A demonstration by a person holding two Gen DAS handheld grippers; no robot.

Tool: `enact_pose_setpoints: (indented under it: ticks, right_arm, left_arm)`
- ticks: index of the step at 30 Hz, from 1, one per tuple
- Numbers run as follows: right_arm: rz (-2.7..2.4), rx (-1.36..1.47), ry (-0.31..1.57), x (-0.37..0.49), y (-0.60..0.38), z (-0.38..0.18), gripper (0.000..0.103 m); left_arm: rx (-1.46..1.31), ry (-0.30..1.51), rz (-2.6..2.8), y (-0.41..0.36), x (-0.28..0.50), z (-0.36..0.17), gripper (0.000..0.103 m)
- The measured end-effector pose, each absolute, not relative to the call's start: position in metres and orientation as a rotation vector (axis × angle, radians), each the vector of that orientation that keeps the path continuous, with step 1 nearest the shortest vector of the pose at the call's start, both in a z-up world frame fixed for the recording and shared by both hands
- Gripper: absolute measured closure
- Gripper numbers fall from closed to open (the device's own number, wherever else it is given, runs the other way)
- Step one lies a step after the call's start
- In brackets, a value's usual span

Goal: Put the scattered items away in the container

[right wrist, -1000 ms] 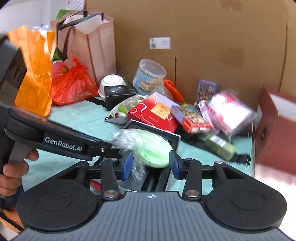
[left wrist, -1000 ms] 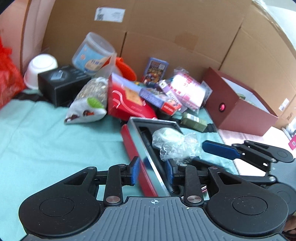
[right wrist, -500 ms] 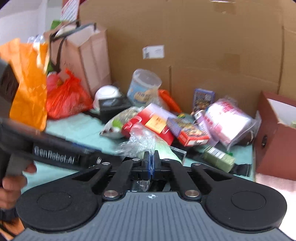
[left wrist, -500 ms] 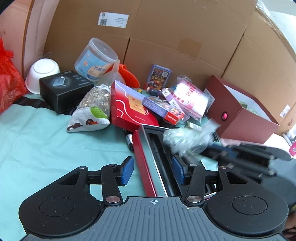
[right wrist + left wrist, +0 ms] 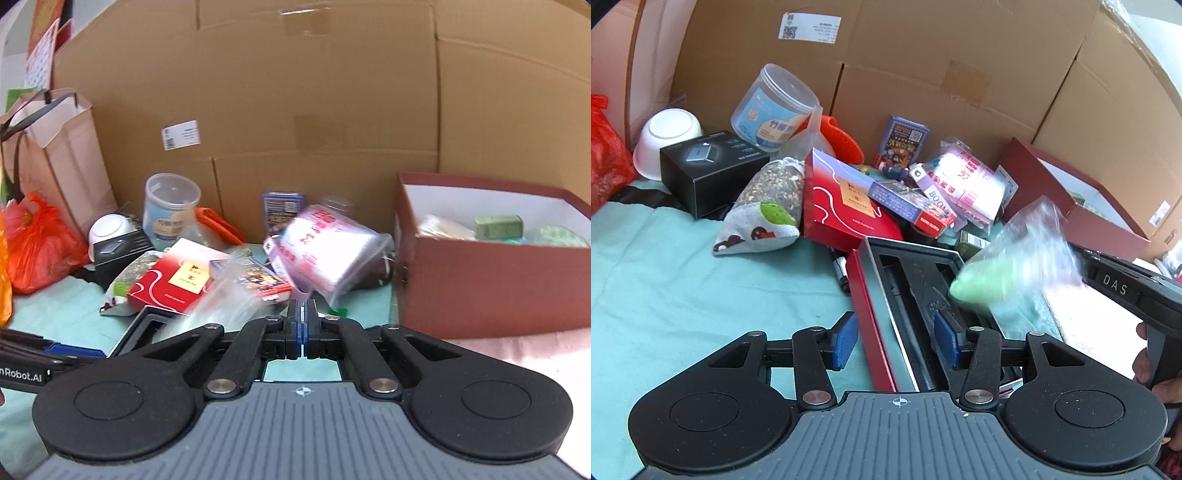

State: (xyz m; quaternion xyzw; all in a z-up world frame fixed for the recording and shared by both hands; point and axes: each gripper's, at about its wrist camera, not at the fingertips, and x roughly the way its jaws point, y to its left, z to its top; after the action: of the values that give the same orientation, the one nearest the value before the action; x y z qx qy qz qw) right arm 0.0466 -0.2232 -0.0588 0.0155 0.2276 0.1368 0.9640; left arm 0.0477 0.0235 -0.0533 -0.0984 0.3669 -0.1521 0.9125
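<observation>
My right gripper (image 5: 302,325) is shut on the clear plastic wrap of a green item (image 5: 990,280); the wrap (image 5: 225,299) trails to its left, blurred. In the left wrist view the green item hangs in the air over the open red-edged case (image 5: 882,295). My left gripper (image 5: 894,336) is open and empty, its jaws on either side of the case's left wall. The dark red box (image 5: 480,280), the container, stands at the right with several items inside. Scattered items lie in a heap: a red flat box (image 5: 842,206), a seed pouch (image 5: 764,214), a black box (image 5: 713,170).
Cardboard walls close the back and right. A clear jar (image 5: 775,107), white bowl (image 5: 668,140), orange tool (image 5: 838,136), card pack (image 5: 901,140) and pink packet (image 5: 332,251) sit at the back. A red bag (image 5: 37,251) and paper bag (image 5: 55,155) stand left.
My right gripper closed on the green item's wrap and lifted it out of the case, moving right toward the dark red box. My left gripper opened wider.
</observation>
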Motion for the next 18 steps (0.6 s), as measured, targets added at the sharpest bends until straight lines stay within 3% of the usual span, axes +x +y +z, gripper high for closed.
enact_pose_setpoints:
  ticks: [4,5,6,8,18]
  right_arm:
    - [0.324,0.007,0.467,0.042,-0.222,-0.059,0.096]
    - [0.341,-0.005,0.475,0.04,-0.22,-0.06,0.084]
    - [0.349,-0.01,0.482,0.038,-0.219,-0.061,0.062]
    - [0.368,-0.004,0.497,0.035,-0.219,-0.065,0.036]
    - [0.455,0.033,0.575,0.026,-0.22,-0.078,0.04]
  left_arm:
    - [-0.194,0.756,-0.319,0.019,0.049,-0.052,0.041]
    - [-0.191,0.751,-0.321,0.018,0.049,-0.05,0.041]
    - [-0.187,0.744,-0.325,0.016,0.049,-0.049,0.041]
    - [-0.185,0.737,-0.33,0.014,0.048,-0.046,0.041]
    - [-0.152,0.678,-0.345,0.007,0.043,-0.025,0.041]
